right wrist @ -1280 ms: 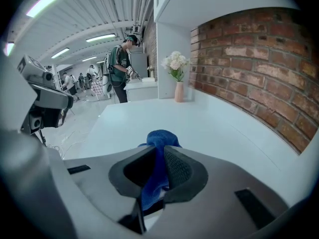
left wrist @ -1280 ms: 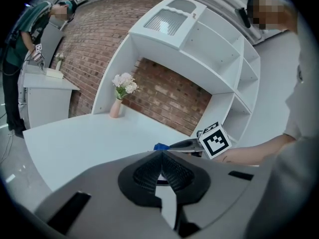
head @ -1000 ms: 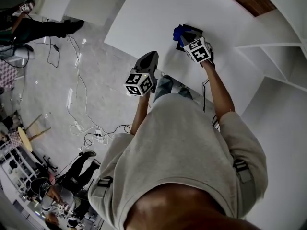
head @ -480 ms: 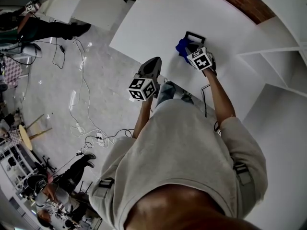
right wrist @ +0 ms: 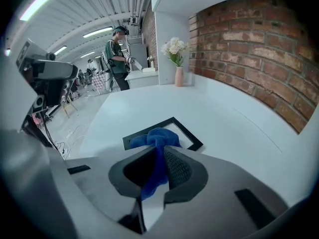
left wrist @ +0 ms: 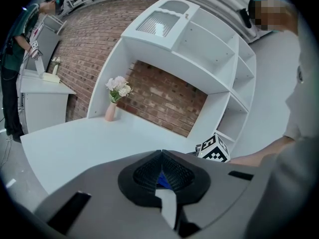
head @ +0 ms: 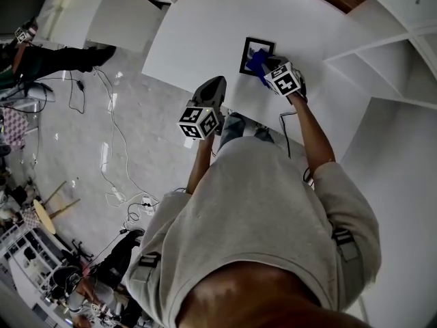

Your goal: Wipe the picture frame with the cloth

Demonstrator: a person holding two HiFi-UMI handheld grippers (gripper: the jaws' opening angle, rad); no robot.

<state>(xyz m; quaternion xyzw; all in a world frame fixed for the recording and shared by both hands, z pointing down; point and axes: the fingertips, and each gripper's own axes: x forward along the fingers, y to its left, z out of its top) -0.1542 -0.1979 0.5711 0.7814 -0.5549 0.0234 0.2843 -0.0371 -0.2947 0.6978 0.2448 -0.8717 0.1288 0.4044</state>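
Left gripper view: left gripper (left wrist: 160,157) pinched together, idle, held clear. Right gripper (right wrist: 158,156) clamps the blue cloth (right wrist: 157,136) — wad bulging ahead so it meets the picture frame (right wrist: 188,132) first, flat at centre frame on the white table (right wrist: 224,113).

White table (head: 205,26), seen from my remote station: a black picture frame (head: 244,59) lies flat on it toward the near edge, pale centre facing up, one corner pointing down the tabletop. At the far end, beside the brick wall (right wrist: 259,49), I can make out a slim pink vase (right wrist: 179,76) standing upright on the same surface, holding pale flowers (right wrist: 174,48), well apart from the frame.
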